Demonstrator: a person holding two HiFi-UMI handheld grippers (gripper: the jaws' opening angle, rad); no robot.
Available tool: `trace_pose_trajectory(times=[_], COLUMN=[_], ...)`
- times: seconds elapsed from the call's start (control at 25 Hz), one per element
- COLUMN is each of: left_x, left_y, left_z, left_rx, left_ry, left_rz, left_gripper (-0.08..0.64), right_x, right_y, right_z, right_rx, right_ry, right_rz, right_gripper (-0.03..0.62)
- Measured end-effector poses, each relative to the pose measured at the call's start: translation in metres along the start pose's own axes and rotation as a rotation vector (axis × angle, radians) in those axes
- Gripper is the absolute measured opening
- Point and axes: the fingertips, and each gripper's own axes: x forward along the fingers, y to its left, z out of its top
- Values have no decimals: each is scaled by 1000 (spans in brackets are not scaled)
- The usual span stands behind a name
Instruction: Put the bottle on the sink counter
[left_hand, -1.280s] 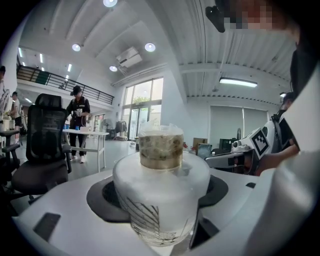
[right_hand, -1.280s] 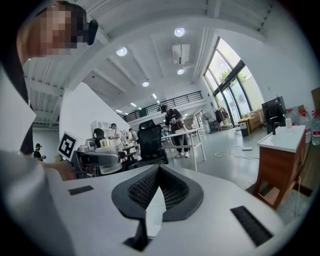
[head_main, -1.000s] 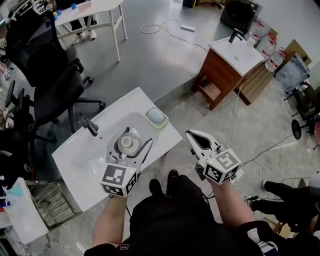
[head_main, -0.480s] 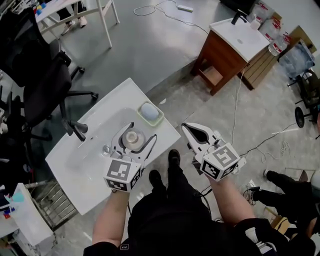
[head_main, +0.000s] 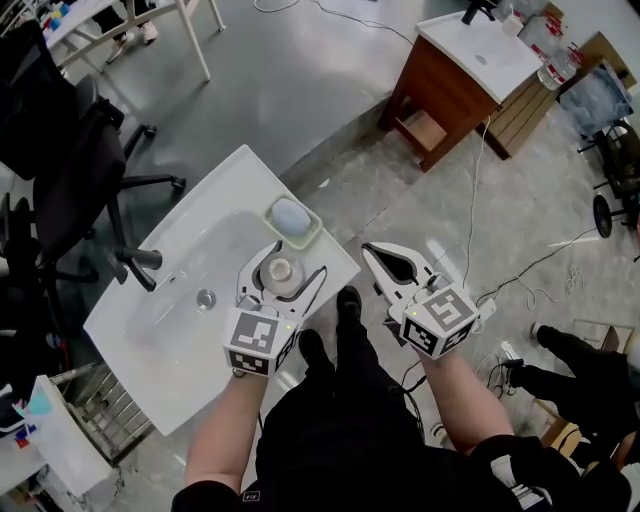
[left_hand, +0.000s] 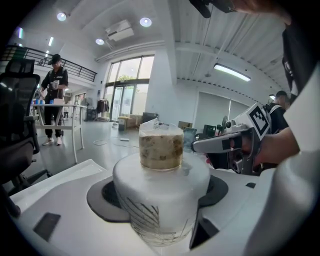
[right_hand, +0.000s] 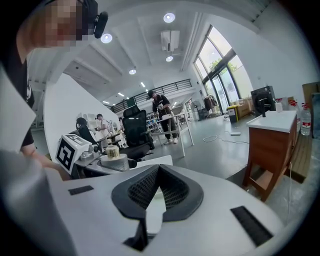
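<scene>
While the left tool (head_main: 291, 262) is clenched on the bottle (head_main: 281, 269), its two jaws press the frosted white body from either side, just below the shoulder, and the bottle stands upright between them with its short brownish cap (left_hand: 160, 148) rising above the pads. From the head view we look down on that cap, which sits over the near right part of the white sink tabletop (head_main: 150, 335), close to the front edge and just beside the soap dish (head_main: 292, 221). We cannot tell whether the bottle's base touches the tabletop or hangs just above it. Over on the far side of the basin are the drain (head_main: 205, 297) and the dark faucet (head_main: 140, 264), well apart from the bottle. Our right tool (head_main: 372, 252) is closed on nothing, its jaws together, and it hovers off the tabletop's right corner above the floor.
</scene>
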Motion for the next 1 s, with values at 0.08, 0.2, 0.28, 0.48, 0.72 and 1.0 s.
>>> trace_pose_trajectory(times=[0.08, 0.2, 0.28, 0.48, 0.72, 1.0], left_x=[7, 16, 22, 34, 48, 64], left_y=[2, 3, 3, -2, -14, -23], left_z=[-4, -10, -14, -22, -33, -47], left_rx=[-8, -18, -22, -18, 11, 26], left_ry=[4, 12, 16, 28, 53, 83], left_rz=[-2, -7, -11, -18, -44, -53], left_gripper=[348, 350, 350, 348, 350, 350], right_x=[2, 4, 4, -1, -4, -11], right_y=[-3, -7, -9, -16, -23, -27], right_z=[-5, -10, -12, -19, -25, -31], right_rx=[-1, -8, -10, -6, 2, 9], right_ry=[8, 17, 22, 30, 35, 34], right_rz=[-4, -14, -22, -38, -55, -59], right_gripper=[14, 15, 15, 15, 15, 15])
